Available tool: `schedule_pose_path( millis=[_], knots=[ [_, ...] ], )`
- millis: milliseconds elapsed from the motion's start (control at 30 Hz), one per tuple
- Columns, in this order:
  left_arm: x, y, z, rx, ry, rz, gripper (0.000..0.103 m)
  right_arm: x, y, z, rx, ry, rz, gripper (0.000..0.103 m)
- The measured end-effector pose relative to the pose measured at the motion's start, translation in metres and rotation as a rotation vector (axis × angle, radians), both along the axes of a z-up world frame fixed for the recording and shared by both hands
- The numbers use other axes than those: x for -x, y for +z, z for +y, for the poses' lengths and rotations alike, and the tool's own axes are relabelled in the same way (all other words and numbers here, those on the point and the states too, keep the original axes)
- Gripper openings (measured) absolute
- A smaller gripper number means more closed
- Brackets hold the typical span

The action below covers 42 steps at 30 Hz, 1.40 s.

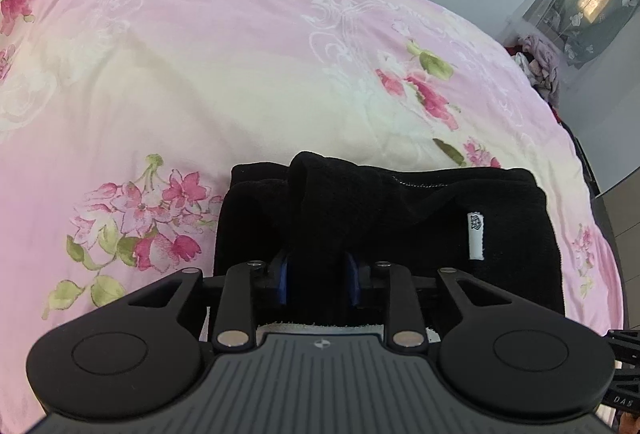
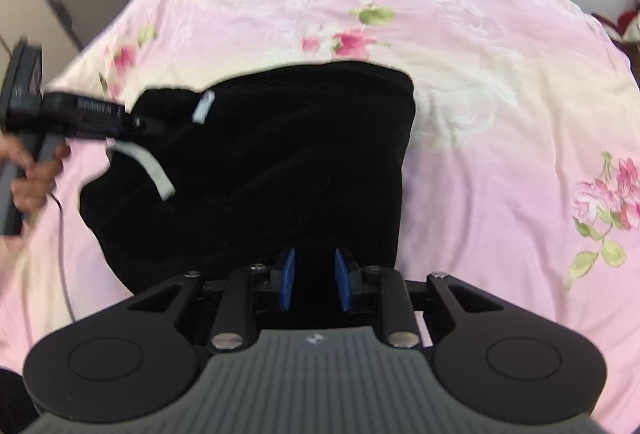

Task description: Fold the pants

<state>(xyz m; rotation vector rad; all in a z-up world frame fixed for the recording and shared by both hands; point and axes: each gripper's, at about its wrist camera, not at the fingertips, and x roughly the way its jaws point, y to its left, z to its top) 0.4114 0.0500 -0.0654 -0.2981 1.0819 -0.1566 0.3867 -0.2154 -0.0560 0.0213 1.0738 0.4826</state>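
Pants (image 2: pixel 280 161) on floral bedspread (image 2: pixel 500 105) (clothes heap (image 1: pixel 540 61) beyond)

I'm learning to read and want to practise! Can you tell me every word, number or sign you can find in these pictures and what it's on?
"DAS": white letters on a black part at the lower right edge of the left wrist view; it may be cut off.
White tag on the black pants: a small dark mark, too small to read.
Emblem on the gripper body: a logo, no letters.
Nothing else readable.
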Motion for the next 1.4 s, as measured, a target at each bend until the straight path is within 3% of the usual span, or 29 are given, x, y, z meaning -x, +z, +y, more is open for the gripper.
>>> schedule_pose_path(
  millis=[67, 167, 233, 300, 400, 433, 500, 567, 767, 967, 1033, 1100, 1200, 1400],
  knots=[
    [-0.003, -0.007, 0.006, 0.026, 0.006, 0.02, 0.032, 0.008, -0.023, 0.005, 0.067, 0.041, 0.046, 0.017],
    [0.001, -0.012, 0.012, 0.059, 0.013, 0.021, 0.033, 0.027, -0.045, 0.001, 0.108, 0.075, 0.001, 0.014],
    [0.007, -0.007, 0.008, 0.03, 0.007, 0.005, 0.036, 0.027, -0.044, -0.001, 0.098, 0.052, 0.008, 0.014],
    [0.011, 0.003, 0.004, -0.01, 0.004, -0.012, 0.052, 0.031, -0.038, -0.001, 0.11, 0.05, -0.003, 0.014],
    [0.024, 0.024, -0.003, -0.078, -0.029, -0.046, 0.059, 0.038, -0.018, -0.002, 0.115, 0.031, -0.03, 0.015],
    [0.029, 0.033, -0.006, -0.101, -0.042, -0.059, 0.059, 0.042, -0.009, -0.004, 0.11, 0.023, -0.051, 0.018],
    [0.041, 0.047, -0.013, -0.178, -0.043, -0.084, 0.059, 0.054, 0.006, -0.007, 0.124, 0.006, -0.104, 0.044],
    [0.052, 0.059, -0.02, -0.232, -0.062, -0.104, 0.059, 0.066, 0.018, -0.01, 0.127, 0.008, -0.149, 0.054],
    [0.085, 0.079, -0.037, -0.323, -0.1, -0.116, 0.06, 0.106, 0.031, -0.017, 0.123, 0.009, -0.186, 0.061],
    [0.106, 0.06, -0.038, -0.379, -0.112, -0.072, 0.06, 0.116, 0.001, -0.019, 0.149, -0.031, -0.133, 0.061],
    [0.107, 0.045, -0.03, -0.346, -0.087, -0.045, 0.059, 0.115, -0.011, -0.022, 0.142, -0.06, -0.112, 0.059],
    [0.106, 0.036, -0.021, -0.294, -0.054, -0.035, 0.055, 0.114, -0.019, -0.025, 0.123, -0.076, -0.09, 0.027],
    [0.104, 0.023, -0.013, -0.239, -0.026, 0.001, 0.053, 0.114, -0.027, -0.03, 0.119, -0.094, -0.046, 0.018],
    [0.106, -0.008, -0.005, -0.194, 0.019, 0.043, 0.053, 0.113, -0.055, -0.026, 0.14, -0.1, 0.012, 0.014]
  ],
)
